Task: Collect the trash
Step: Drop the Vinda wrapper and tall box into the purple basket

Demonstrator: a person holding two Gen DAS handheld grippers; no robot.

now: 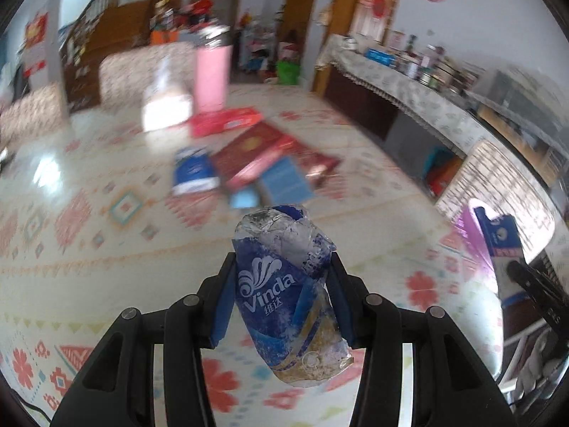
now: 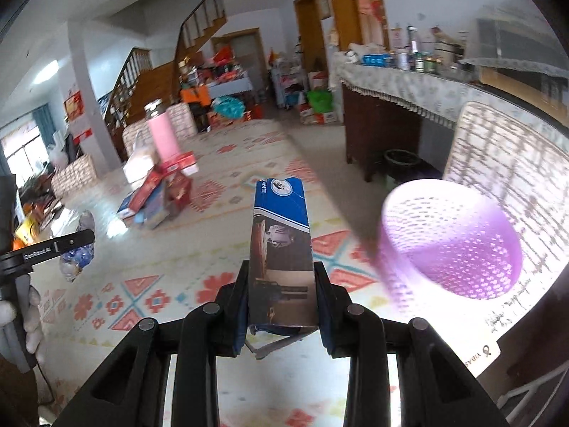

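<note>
My left gripper [image 1: 281,284] is shut on a crumpled blue Vinda tissue wrapper [image 1: 284,295] and holds it above the patterned table. My right gripper [image 2: 281,291] is shut on a tall blue carton [image 2: 281,249], held upright. A purple mesh basket [image 2: 451,238] stands just right of the carton; it shows blurred at the right edge of the left wrist view [image 1: 473,238]. The left gripper with the wrapper shows at the far left of the right wrist view [image 2: 76,245]. The right gripper's carton shows in the left wrist view [image 1: 501,242].
A pile of red and blue boxes and packets [image 1: 256,160] lies further along the table. A pink cylinder [image 1: 211,78] and a white bag [image 1: 165,103] stand behind it. A cloth-covered sideboard [image 2: 409,85] with bottles is at the right. A chair back [image 2: 505,163] stands behind the basket.
</note>
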